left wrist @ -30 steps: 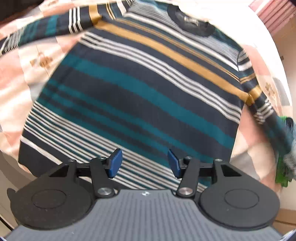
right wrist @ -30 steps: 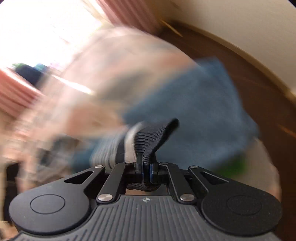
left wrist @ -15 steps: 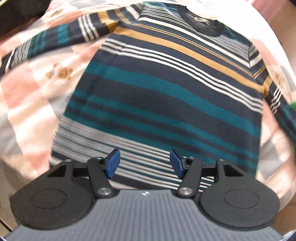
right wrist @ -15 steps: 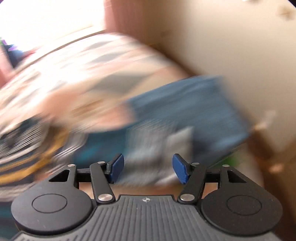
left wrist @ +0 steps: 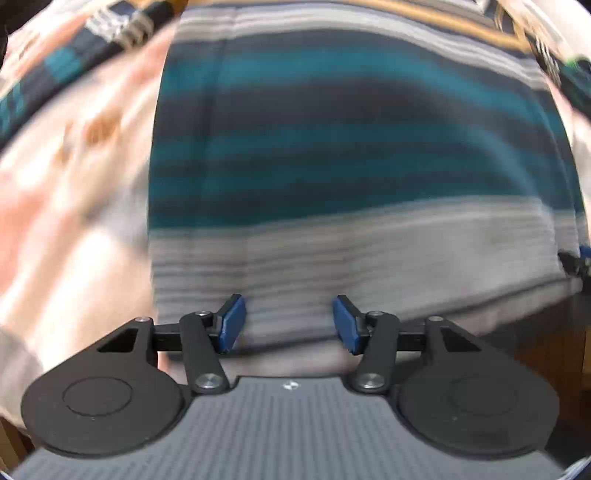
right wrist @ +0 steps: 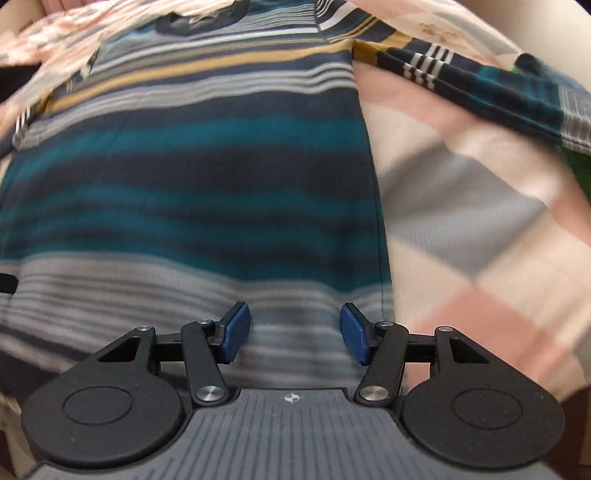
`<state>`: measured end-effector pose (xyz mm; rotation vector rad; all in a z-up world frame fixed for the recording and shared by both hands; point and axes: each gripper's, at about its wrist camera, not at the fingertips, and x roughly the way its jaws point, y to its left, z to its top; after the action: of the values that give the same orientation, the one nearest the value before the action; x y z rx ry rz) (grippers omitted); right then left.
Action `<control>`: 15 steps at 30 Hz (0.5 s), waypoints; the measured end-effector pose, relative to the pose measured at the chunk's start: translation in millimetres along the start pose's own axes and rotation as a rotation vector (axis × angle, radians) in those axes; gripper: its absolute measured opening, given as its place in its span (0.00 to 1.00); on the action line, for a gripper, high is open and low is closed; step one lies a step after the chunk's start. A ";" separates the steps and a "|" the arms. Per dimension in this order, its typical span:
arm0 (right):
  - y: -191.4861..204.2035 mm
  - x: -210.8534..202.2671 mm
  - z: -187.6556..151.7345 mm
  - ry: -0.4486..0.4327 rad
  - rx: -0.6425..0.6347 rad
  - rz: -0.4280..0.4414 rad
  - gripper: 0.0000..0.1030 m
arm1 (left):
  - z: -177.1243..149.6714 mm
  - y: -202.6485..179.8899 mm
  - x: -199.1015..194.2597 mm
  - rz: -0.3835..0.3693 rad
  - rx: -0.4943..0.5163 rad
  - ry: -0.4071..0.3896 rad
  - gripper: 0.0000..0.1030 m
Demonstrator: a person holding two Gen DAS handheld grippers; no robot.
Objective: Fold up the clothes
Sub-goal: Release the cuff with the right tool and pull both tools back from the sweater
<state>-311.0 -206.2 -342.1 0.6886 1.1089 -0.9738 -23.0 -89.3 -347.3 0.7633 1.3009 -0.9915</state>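
A striped sweater in navy, teal, white and mustard lies flat, front up, on the bed. My left gripper hovers over the white-striped hem near the bottom left corner. Its jaws are closing, with only the cloth below showing in the gap and the pads touching nothing. My right gripper hangs over the hem of the sweater near its right side seam, jaws likewise closing and gripping nothing. The right sleeve stretches out sideways, and the collar is at the far end.
A pink, white and grey patchwork bedspread lies under the sweater and also shows as the bedspread on the left. Something green sits past the right sleeve's end. The bed's near edge and brown floor lie just below the hem.
The right gripper let go of the dark sleeve cuff, opened, and swung from the blue cloth to the sweater's hem. The left gripper dropped closer to the hem's left corner.
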 end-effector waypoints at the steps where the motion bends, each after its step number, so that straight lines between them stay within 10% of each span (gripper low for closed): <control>1: 3.6 -4.0 -10.5 0.012 -0.004 -0.016 0.55 | -10.3 4.1 -3.3 -0.012 -0.011 0.008 0.48; 6: 4.5 -25.3 -28.7 0.134 0.081 -0.031 0.56 | -36.1 9.8 -19.2 0.020 -0.046 0.153 0.42; 15: 17.5 -87.7 -21.2 0.115 0.185 0.076 0.71 | -9.9 -12.8 -115.7 0.036 -0.129 0.001 0.64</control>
<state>-315.5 -155.0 -266.0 0.9408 1.0924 -0.9892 -37.4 -67.3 -233.4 0.6865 1.3339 -0.8695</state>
